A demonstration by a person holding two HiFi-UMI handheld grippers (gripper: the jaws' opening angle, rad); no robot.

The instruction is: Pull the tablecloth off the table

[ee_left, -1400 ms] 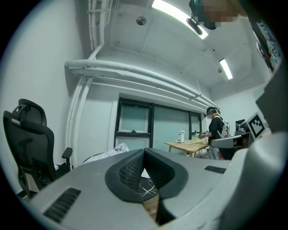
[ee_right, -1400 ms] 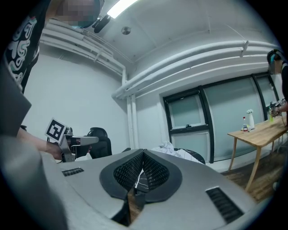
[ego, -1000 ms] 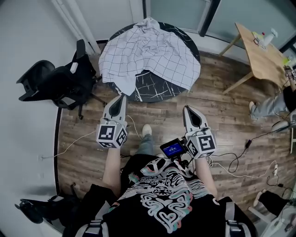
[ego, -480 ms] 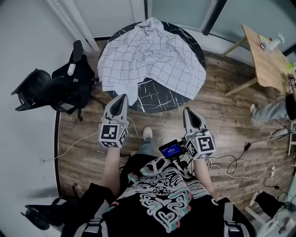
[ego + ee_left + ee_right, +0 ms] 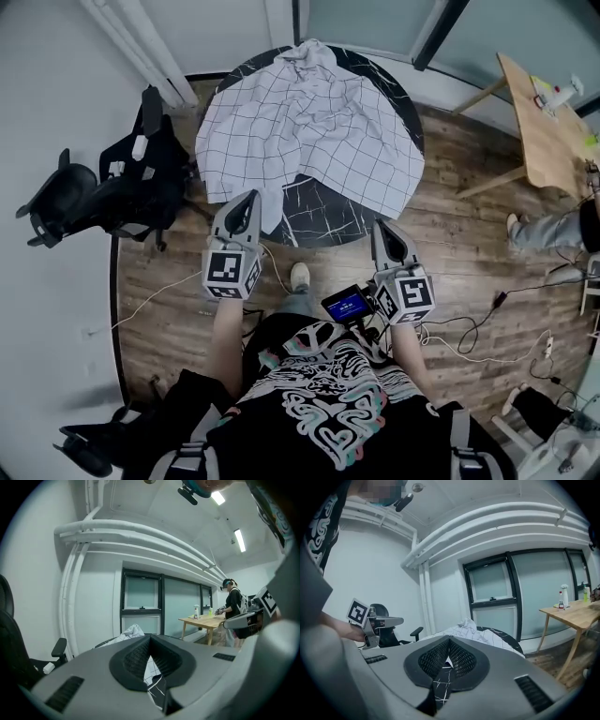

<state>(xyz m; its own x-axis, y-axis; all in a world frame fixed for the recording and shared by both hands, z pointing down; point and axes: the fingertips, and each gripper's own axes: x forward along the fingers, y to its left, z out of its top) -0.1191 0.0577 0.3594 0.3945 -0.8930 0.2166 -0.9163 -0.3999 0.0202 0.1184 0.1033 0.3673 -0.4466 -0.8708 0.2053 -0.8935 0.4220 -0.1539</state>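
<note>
Found the checked white tablecloth [image 5: 309,122] rumpled over most of the round black marble table [image 5: 323,220], one corner hanging off the near-left rim, near edge bare. Held the left gripper [image 5: 247,199] near that hanging corner, jaws pressed together on nothing. Held the right gripper [image 5: 382,228] by the bare rim, jaws likewise together, empty. Noted a black office chair [image 5: 103,192] left of the table.

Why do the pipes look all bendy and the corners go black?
Left gripper view and right gripper view: the wide-angle lens bows the white pipes and blacks out the corners. Left gripper view: the ceiling lights glow plain white. Head view: the same lens bends the floor around the table.
</note>
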